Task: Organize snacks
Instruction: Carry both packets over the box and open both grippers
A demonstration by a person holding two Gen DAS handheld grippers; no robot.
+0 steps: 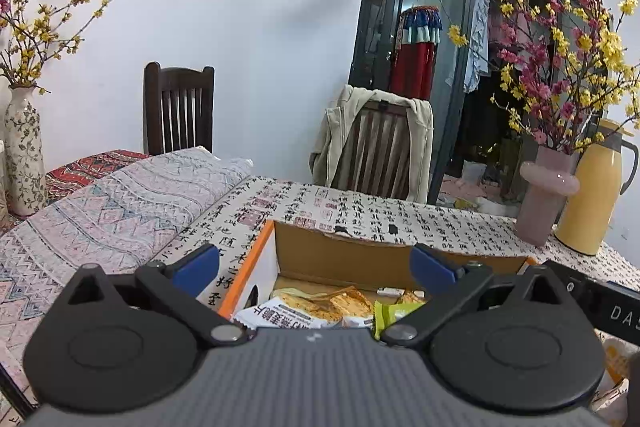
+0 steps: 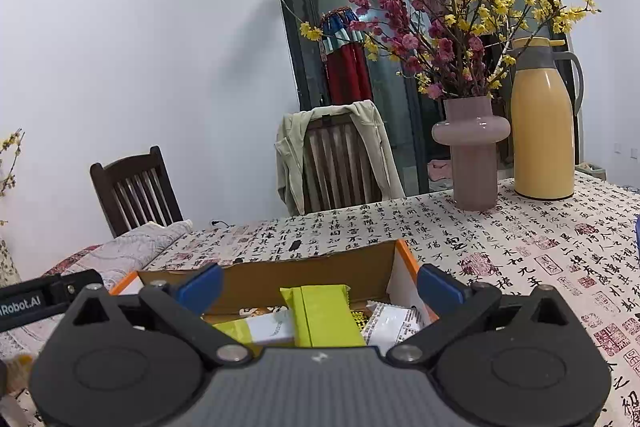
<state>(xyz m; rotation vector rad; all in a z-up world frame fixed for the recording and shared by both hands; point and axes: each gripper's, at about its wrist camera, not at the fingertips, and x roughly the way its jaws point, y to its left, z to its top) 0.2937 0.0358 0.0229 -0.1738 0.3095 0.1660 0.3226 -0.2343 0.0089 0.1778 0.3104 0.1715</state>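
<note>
Several snack packets already lie in the cardboard box (image 1: 320, 259) on the worktop (image 1: 420, 219). Over its left half the left tool (image 1: 316, 265) gapes wide and empty above a white packet (image 1: 280, 315); over its right half the right tool (image 2: 320, 285) is likewise spread, empty, above a green packet (image 2: 324, 315). Sorting looks nearly done; whether any snacks remain outside cannot be told.

snack packets (image 1: 304, 311) half hidden behind gripper body, box (image 2: 304, 279) front unseen, packet print unreadable

Brown corrugated cardboard box (image 2: 304, 277) holds glossy lime-green plastic snack wrappers (image 2: 322, 315) — beside it, matt calligraphy-printed cloth tablecloth (image 2: 500, 239) under a smooth pink glass vase (image 2: 472, 155).
</note>
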